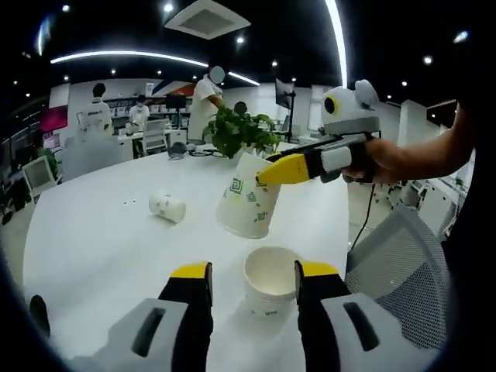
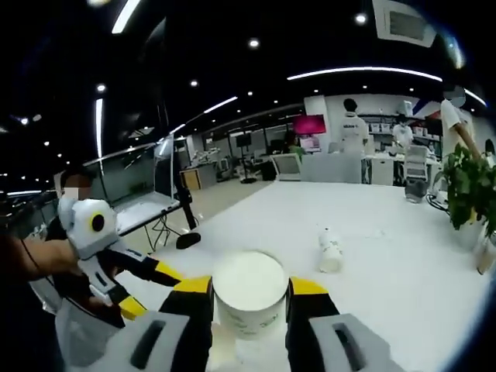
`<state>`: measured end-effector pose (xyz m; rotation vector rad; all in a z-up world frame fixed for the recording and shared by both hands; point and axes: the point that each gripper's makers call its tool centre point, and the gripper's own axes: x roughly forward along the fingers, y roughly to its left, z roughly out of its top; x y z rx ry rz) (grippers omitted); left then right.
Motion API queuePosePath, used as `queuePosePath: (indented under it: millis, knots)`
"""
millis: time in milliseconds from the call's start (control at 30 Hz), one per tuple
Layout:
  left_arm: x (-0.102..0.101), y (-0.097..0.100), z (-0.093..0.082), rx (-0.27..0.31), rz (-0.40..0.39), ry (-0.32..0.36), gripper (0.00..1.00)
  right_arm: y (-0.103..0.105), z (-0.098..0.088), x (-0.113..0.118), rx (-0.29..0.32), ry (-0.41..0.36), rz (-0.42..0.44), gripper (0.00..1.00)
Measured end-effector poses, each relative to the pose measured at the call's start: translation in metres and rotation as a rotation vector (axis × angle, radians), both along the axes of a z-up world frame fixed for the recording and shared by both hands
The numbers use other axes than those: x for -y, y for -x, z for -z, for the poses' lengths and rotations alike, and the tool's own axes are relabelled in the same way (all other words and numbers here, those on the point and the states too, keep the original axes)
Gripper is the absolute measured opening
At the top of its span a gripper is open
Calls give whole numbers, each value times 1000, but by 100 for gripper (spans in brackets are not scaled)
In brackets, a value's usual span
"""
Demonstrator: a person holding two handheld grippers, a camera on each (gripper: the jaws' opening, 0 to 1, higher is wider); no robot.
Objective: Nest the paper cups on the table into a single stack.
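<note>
Paper cup (image 1: 248,203) hangs pinched in your right gripper (image 1: 271,170), tilted above the upright cup (image 1: 270,277) between your left gripper's (image 1: 252,280) spread jaws; level it, then lower straight.

Open-plan office. Big white round table (image 1: 101,232) up front, mesh office chair (image 1: 403,263) at 4 o'clock. Desks with monitors (image 2: 288,164) and people (image 1: 208,97) standing at workstations, 11–12 o'clock. Ceiling: recessed spots, curved light strip (image 1: 132,55), air-con vent (image 1: 208,18). Potted plant (image 1: 240,133) on the table.
</note>
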<state>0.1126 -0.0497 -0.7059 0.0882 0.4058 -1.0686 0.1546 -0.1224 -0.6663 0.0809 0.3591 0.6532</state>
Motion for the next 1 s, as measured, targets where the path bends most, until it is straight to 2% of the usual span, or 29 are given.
queuePosePath:
  millis: [200,400,567,800,1000]
  knots:
    - [11,5,-6,-25,26,46,38,15,-13,-16,23,-66,-56,35]
    - [17,7,-10,-33,37,65,36,24,-14,-26,11,-119,-94,35]
    - [11,4,-14,-47,20,91,33,28,-13,-25,-4,-152,-102,35]
    - [3,5,-18,-63,23,119,27,38,-8,-28,-34,-169,-154,35]
    - [-3,4,-22,-72,31,129,20,49,6,-28,-69,-126,-206,35]
